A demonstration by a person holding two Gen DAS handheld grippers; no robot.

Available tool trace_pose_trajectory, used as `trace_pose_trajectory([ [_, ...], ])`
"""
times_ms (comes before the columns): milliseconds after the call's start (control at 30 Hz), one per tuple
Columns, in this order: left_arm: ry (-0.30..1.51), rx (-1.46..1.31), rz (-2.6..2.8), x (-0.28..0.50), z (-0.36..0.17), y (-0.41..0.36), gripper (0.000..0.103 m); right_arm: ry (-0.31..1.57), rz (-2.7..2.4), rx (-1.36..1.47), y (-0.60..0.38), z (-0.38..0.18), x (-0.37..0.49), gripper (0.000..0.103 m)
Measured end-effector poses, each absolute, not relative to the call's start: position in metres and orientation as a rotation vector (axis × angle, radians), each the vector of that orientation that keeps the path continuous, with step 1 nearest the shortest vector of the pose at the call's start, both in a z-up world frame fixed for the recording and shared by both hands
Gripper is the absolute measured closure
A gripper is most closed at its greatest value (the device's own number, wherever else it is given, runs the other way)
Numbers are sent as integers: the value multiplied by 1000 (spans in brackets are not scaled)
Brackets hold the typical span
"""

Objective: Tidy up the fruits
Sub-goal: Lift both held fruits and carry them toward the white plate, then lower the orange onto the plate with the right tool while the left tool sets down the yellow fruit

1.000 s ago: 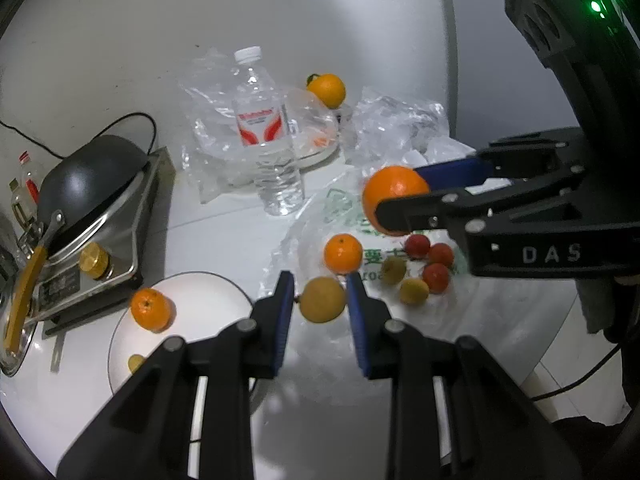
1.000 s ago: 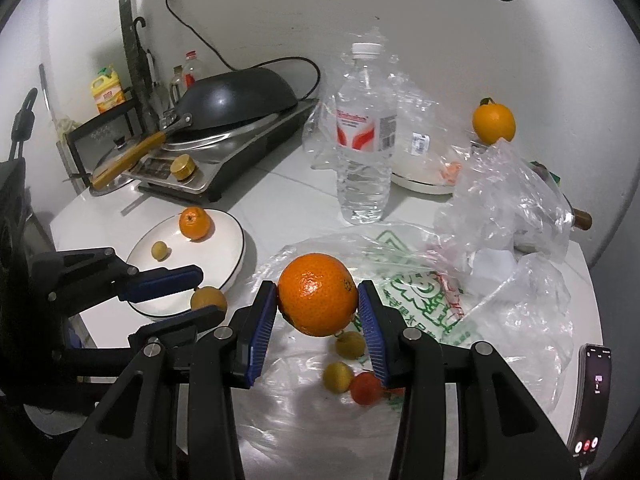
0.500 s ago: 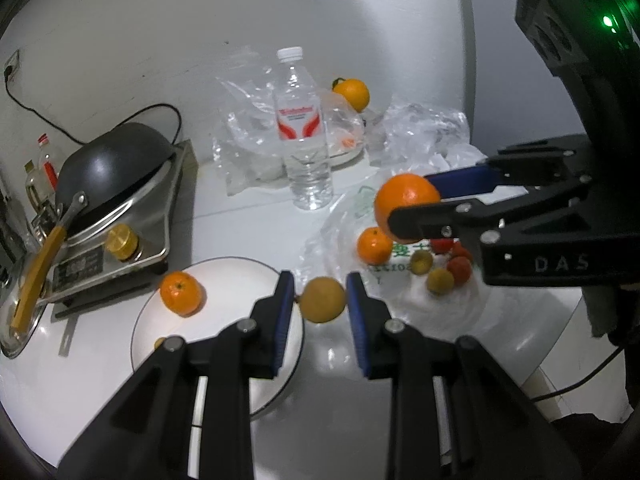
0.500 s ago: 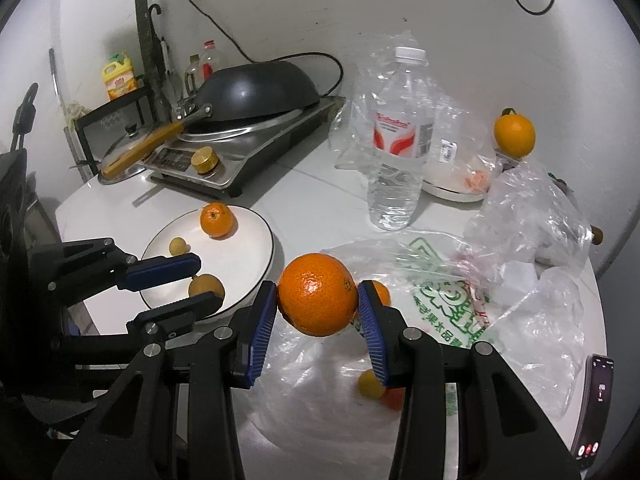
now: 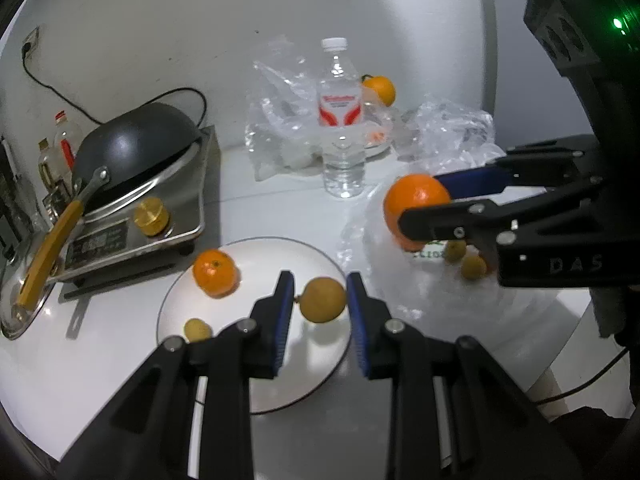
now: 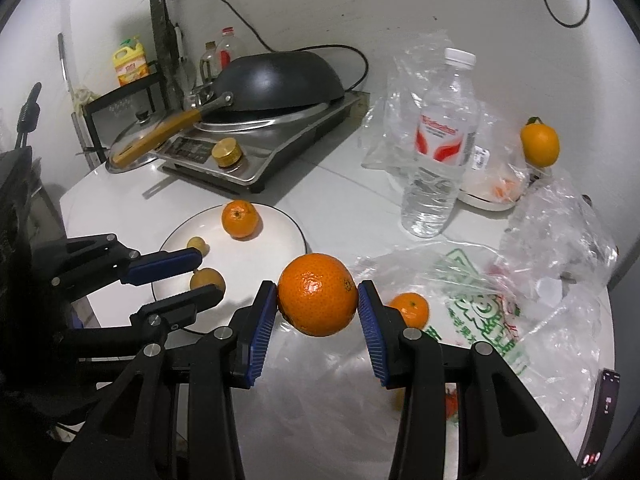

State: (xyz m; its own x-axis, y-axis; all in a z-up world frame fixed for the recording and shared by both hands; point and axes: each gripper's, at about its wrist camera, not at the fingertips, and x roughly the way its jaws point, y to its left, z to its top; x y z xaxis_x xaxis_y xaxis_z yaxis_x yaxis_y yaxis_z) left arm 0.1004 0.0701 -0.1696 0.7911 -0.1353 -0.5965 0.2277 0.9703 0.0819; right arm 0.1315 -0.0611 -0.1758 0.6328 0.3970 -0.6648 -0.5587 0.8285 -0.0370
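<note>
My left gripper (image 5: pixel 320 300) is shut on a round yellow fruit (image 5: pixel 323 300) and holds it above the right part of the white plate (image 5: pixel 256 392). The plate bears a small orange (image 5: pixel 215 273) and a tiny yellow fruit (image 5: pixel 197 329). My right gripper (image 6: pixel 317 296) is shut on a large orange (image 6: pixel 317 294), held above the table just right of the plate (image 6: pixel 276 248). A small orange (image 6: pixel 409 309) and several small fruits (image 5: pixel 472 267) lie on the plastic bag (image 6: pixel 472 312).
A water bottle (image 6: pixel 438 148) stands behind the bag. A black wok (image 6: pixel 276 80) sits on a cooker (image 6: pixel 280 140) at the back left. Another orange (image 6: pixel 539 145) rests at the back right by crumpled bags. A phone (image 6: pixel 602 428) lies at the right edge.
Both grippers have moved left with their fruits. The left one has gone from over the plastic bag to over the plate. The right one has shifted toward the plate.
</note>
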Motion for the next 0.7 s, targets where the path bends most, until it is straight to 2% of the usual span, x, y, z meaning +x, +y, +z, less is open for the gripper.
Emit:
trace_pose_trajectory([
  [700, 644, 120, -122, 114, -183, 120, 75, 730, 604, -285, -16, -189, 149, 59],
])
